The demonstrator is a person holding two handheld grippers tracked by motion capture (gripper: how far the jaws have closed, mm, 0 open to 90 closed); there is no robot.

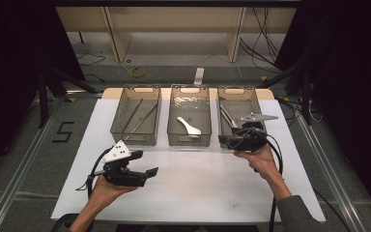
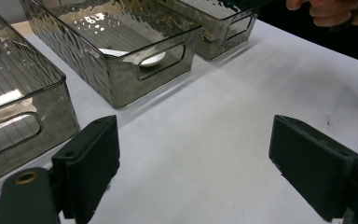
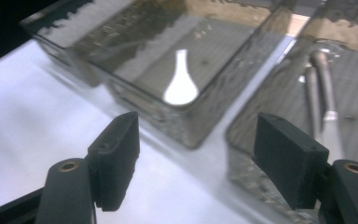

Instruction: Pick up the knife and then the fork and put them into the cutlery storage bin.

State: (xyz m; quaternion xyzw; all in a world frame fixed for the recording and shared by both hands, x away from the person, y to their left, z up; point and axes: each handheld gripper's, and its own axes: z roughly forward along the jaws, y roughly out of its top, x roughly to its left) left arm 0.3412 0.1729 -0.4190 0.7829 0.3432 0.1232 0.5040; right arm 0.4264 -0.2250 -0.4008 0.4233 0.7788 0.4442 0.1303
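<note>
Three smoky clear bins stand in a row at the far side of the white mat (image 1: 198,188). The left bin (image 1: 136,116) holds thin dark sticks, the middle bin (image 1: 189,113) a white spoon (image 1: 189,126), and the right bin (image 1: 237,113) some metal utensils (image 1: 228,117). My left gripper (image 1: 145,163) hovers over the bare mat in front of the left bin, open, with nothing between its jaws (image 2: 193,158). My right gripper (image 1: 228,140) is at the near end of the right bin, open and empty (image 3: 196,149). Beyond its jaws lie the spoon (image 3: 182,84) and the utensils (image 3: 324,93).
A person's hands come in from the near edge of the table. Behind the bins stands a wooden shelf frame (image 1: 174,29) with cables on the floor. Metal rails run along both sides of the mat, and a "5" (image 1: 64,131) is marked on the left.
</note>
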